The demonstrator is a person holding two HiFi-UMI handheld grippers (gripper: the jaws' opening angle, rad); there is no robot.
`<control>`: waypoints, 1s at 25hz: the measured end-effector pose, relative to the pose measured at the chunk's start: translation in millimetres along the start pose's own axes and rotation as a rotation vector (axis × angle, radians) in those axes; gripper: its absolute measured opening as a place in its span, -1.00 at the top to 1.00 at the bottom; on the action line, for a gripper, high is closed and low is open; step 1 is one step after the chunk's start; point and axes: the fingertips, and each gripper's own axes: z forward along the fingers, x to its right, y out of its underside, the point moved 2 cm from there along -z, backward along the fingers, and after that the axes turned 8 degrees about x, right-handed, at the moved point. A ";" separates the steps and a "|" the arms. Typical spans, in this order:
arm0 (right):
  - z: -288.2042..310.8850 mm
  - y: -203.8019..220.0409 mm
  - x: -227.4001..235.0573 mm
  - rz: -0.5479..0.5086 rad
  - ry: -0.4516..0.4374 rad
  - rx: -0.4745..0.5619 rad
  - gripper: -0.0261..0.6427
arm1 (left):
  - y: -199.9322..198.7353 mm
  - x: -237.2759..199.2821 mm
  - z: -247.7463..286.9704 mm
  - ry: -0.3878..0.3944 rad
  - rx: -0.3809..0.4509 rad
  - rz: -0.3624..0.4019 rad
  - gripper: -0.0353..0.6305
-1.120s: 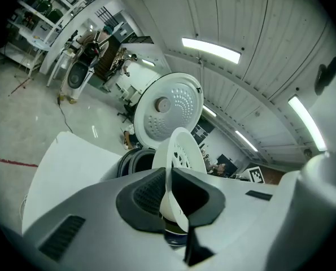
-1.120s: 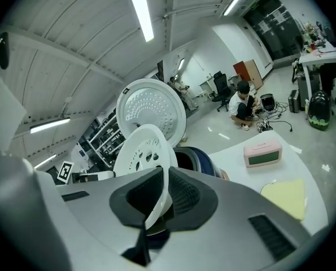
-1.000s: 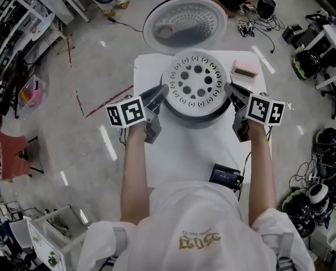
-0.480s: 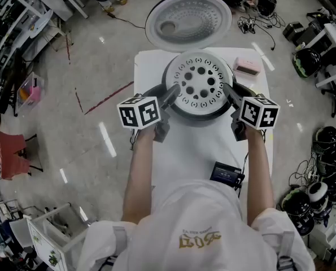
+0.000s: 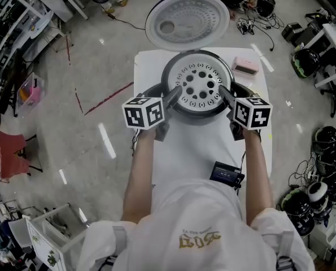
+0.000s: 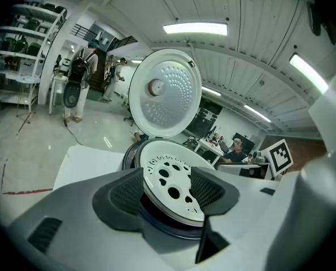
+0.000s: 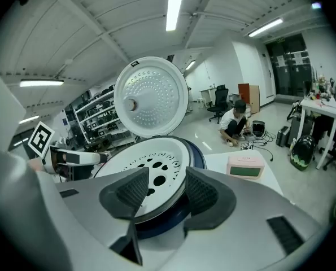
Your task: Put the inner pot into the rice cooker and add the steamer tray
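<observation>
Head view: steamer tray [image 5: 200,87] sits flat in the rice cooker [image 5: 197,115] on the counter [image 5: 184,151], lid [image 5: 187,18] up. Left tongs [image 5: 173,95] and right tongs [image 5: 224,93] flank its rim.
Left gripper view: jaws opening, tray rim between the pads, not pinched.
Right gripper view: same, released.
Tray looks light, stiff, smooth, so probably slippery. Best held at opposite rim edges, kept level.

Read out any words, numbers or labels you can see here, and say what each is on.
No text reads clearly.
Gold print on the person's shirt: upside down, too blurred to read.
Pink clock display: too small to read.
Marker cubes: square code patterns, no letters.
</observation>
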 end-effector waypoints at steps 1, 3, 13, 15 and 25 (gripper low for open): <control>-0.6 0.6 0.6 -0.017 0.004 -0.001 0.31 | 0.6 -0.7 -0.6 -0.006 0.003 -0.002 0.09; -3.2 0.3 4.5 -0.024 0.008 0.003 0.26 | 1.8 -0.6 0.7 -0.015 0.016 -0.017 0.06; -38.9 -2.7 4.0 0.071 -0.013 0.143 0.41 | -9.4 15.8 -22.2 -0.104 0.206 0.075 0.15; -47.1 -1.0 -0.8 0.130 -0.054 0.180 0.50 | -9.9 21.4 -30.0 -0.118 0.248 0.102 0.30; -97.1 25.5 -3.1 0.232 -0.131 0.259 0.89 | 24.0 55.0 -55.0 -0.141 0.303 0.122 0.84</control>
